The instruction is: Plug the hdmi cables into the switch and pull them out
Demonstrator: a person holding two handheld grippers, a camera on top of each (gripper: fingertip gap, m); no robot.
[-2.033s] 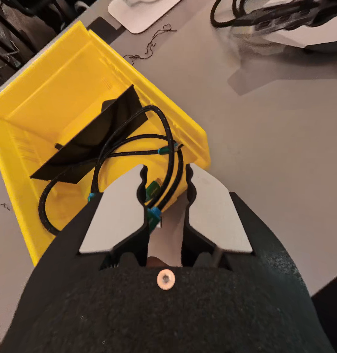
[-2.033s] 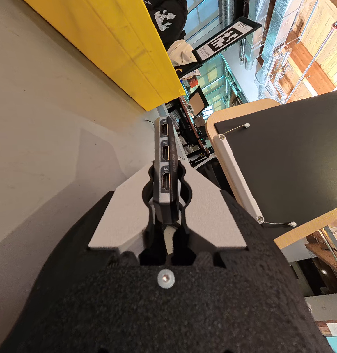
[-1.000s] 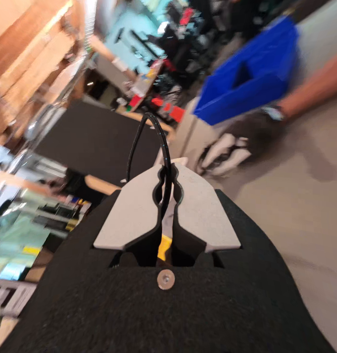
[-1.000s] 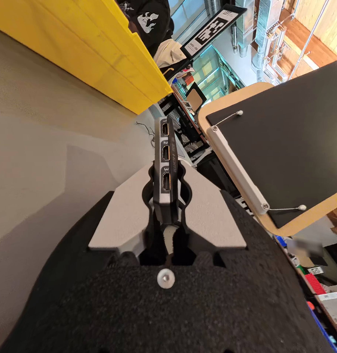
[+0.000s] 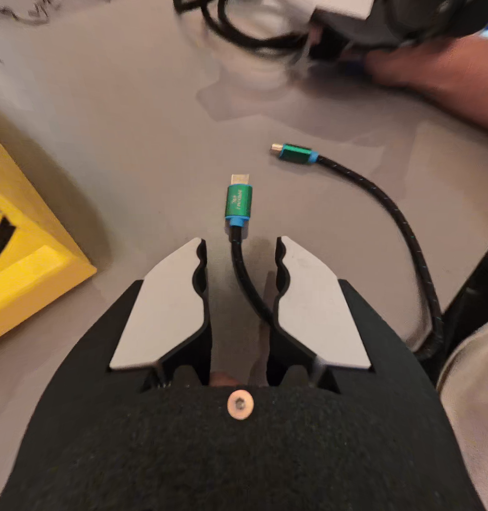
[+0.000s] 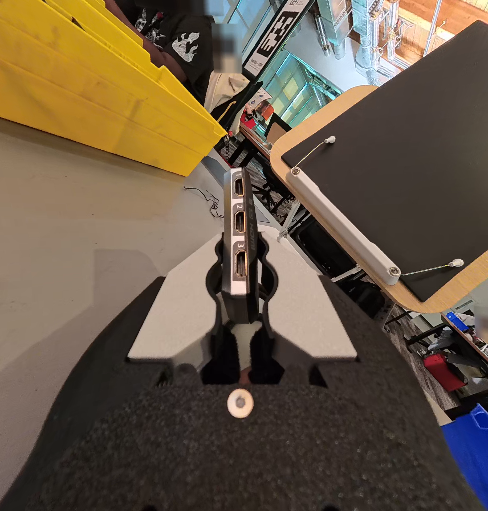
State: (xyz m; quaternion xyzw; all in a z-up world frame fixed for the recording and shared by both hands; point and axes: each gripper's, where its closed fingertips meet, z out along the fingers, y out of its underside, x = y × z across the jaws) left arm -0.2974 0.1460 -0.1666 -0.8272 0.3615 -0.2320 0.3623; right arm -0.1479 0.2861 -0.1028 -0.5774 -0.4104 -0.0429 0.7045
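A busy workshop is filling the right wrist view's background, with metal ducts overhead and cluttered benches receding. A black board with a wooden rim (image 6: 403, 154) is leaning in from the right, and a person in a dark printed shirt (image 6: 179, 47) is standing behind the yellow bins (image 6: 93, 91). The grey table (image 5: 126, 124) is spreading under both views, shadows lying soft across it. A corner of a yellow bin (image 5: 29, 265) is sitting at the left of the left wrist view; a forearm (image 5: 445, 80) is resting at the far right, near a loop of black cord.

The right gripper (image 6: 241, 243) is clamping the switch (image 6: 240, 243) by its lower end, the body standing edge-up with its three ports facing the camera and none occupied.

The left gripper (image 5: 240, 243) is gaping wide, gripping nothing. The braided hdmi cable (image 5: 403, 229) is lying on the table and running between the fingers, with one green plug (image 5: 238, 203) just beyond the tips and the other green plug (image 5: 295, 153) farther off to the right.
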